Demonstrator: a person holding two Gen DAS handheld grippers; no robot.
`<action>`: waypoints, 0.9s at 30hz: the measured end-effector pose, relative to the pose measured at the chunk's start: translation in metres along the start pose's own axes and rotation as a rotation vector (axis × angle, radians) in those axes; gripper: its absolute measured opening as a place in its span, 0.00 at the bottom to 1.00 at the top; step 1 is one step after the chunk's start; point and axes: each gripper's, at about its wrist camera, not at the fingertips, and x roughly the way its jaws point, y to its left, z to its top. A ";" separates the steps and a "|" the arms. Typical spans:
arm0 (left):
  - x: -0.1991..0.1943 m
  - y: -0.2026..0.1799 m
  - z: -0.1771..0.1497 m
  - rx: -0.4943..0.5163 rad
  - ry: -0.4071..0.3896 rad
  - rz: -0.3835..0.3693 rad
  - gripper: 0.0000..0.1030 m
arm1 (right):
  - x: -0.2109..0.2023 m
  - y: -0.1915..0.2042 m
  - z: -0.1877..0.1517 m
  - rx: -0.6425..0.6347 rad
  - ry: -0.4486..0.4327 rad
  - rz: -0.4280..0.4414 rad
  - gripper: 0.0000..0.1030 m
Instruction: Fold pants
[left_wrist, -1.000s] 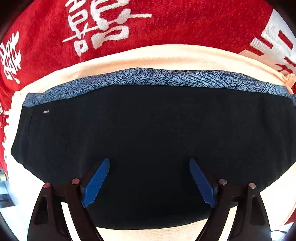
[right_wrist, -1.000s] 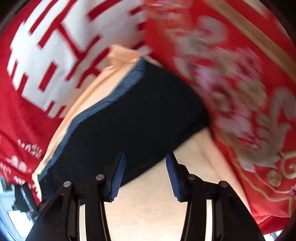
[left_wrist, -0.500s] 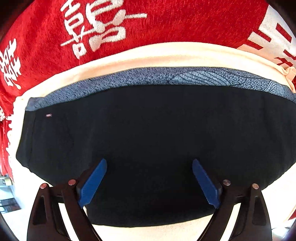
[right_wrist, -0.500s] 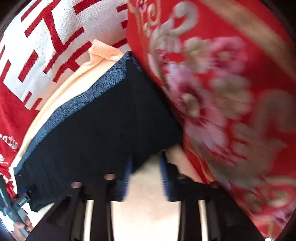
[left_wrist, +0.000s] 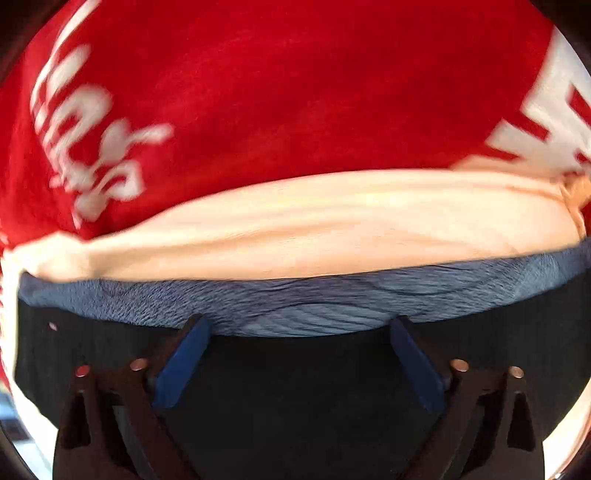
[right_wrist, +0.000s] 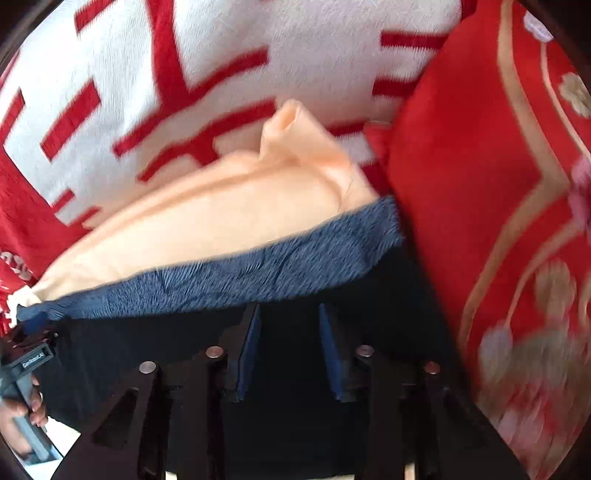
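Red blanket (left_wrist: 280, 110) with white lettering covered the bed, and a peach cloth (left_wrist: 332, 229) lay spread over it as the working surface. On that cloth lay the pants (left_wrist: 295, 406), black, with a blue-grey waistband (left_wrist: 332, 299) along the far edge, apparently already doubled into a wide flat band.

Left claw (left_wrist: 297, 363) pointed steeply down over the middle of the pants. Jaws stood far apart and were opening; black cloth lay under and between them, but the pads did not appear to press on it. Fingertips sat just short of the waistband, the peach cloth beyond. Likely reaching for the band edge to start another fold.

Right claw (right_wrist: 290, 352) also pointed down, near the right end of the pants, waistband just ahead of its tips. Jaws stood narrow and were closing, with black fabric between them. Could not tell whether the pads had pinched the cloth yet; a gap was visible. A red embroidered pillow (right_wrist: 480, 221) crowded the claw's right side, so little room there. At far left of that view, a hand (right_wrist: 22, 417) held the other handle.

Picture blurred in both views.
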 end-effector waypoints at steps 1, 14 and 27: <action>-0.001 0.014 -0.001 -0.030 0.010 0.007 0.98 | -0.003 -0.004 -0.001 0.019 0.002 0.003 0.30; -0.043 0.192 -0.037 -0.118 0.042 0.224 0.98 | -0.033 0.140 -0.127 0.209 0.268 0.674 0.50; -0.009 0.316 -0.107 -0.062 0.002 0.167 1.00 | 0.038 0.331 -0.222 0.317 0.351 0.855 0.50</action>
